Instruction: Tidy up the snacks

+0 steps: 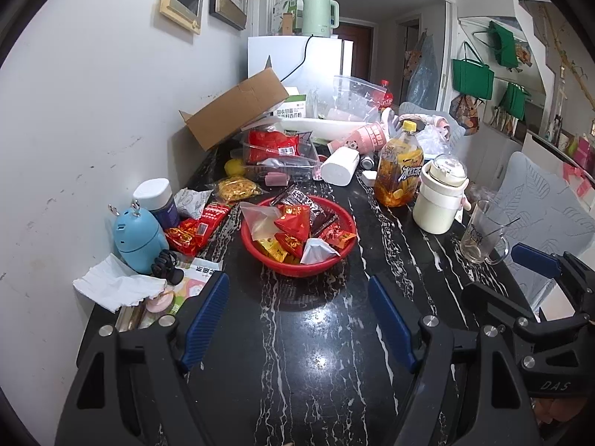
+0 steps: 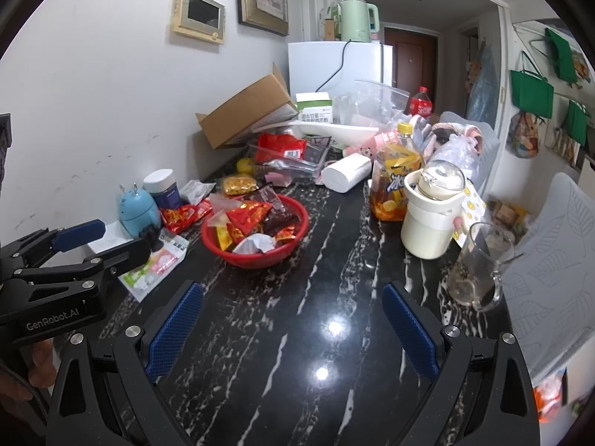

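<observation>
A red plastic basket full of red, brown and clear snack packets stands on the black marble table. More red snack packets and a yellow packet lie loose to its left. A clear tray behind holds a red bag. My left gripper hovers open and empty just short of the basket. My right gripper hangs open and empty over bare table, right of the basket.
Along the wall stand a blue round gadget, a white-capped jar, crumpled tissue and a cardboard box. To the right are an iced-tea bottle, a cream mug, a glass mug and a tissue roll.
</observation>
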